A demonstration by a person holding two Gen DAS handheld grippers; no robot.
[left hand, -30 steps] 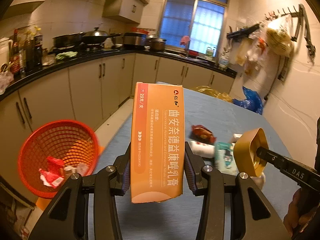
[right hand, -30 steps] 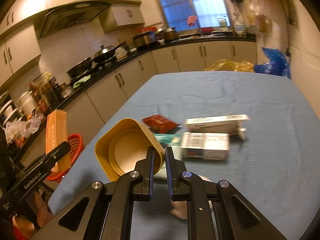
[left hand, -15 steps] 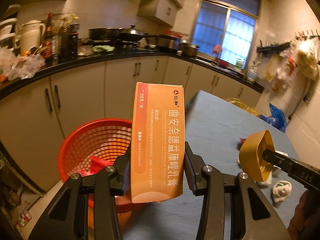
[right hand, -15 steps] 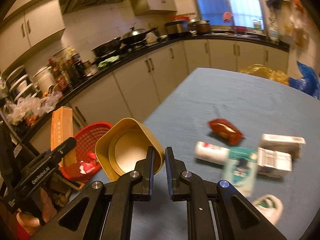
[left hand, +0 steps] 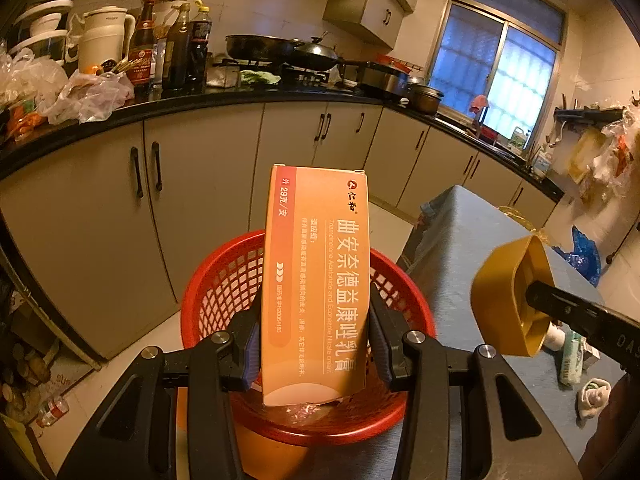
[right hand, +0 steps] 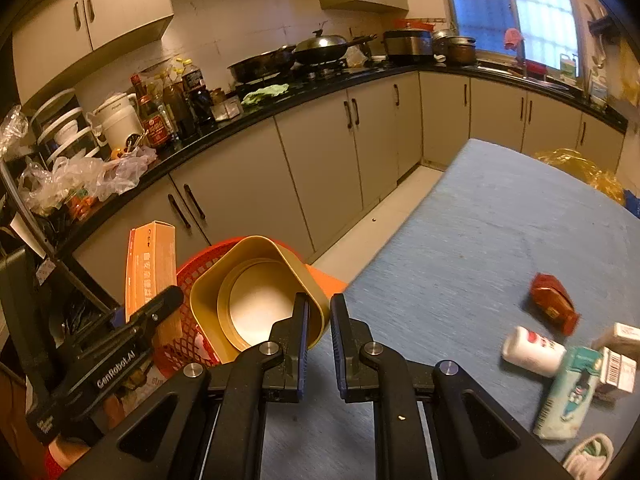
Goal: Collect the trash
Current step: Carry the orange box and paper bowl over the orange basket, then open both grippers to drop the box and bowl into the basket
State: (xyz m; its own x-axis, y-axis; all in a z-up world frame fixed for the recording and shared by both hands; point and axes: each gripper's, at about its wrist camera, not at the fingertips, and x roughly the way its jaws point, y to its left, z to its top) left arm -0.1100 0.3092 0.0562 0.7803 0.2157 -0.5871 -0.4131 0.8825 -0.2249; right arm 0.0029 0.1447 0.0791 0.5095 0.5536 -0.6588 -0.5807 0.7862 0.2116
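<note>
My left gripper is shut on a tall orange carton and holds it upright right above the red mesh basket on the floor. In the right wrist view the carton and the left gripper stand at the left, over the basket. My right gripper is shut on the rim of a gold square tub, tipped so its hollow faces the camera, at the table's corner beside the basket. The tub also hangs at the right of the left wrist view.
On the blue table lie a red packet, a white bottle, a teal tube, small white boxes and a crumpled wad. Cabinets and a cluttered black counter run behind the basket.
Both grippers have swung left, away from the table top. The carton has come from beside the basket to right over it. The gold tub has followed to the table's corner.
</note>
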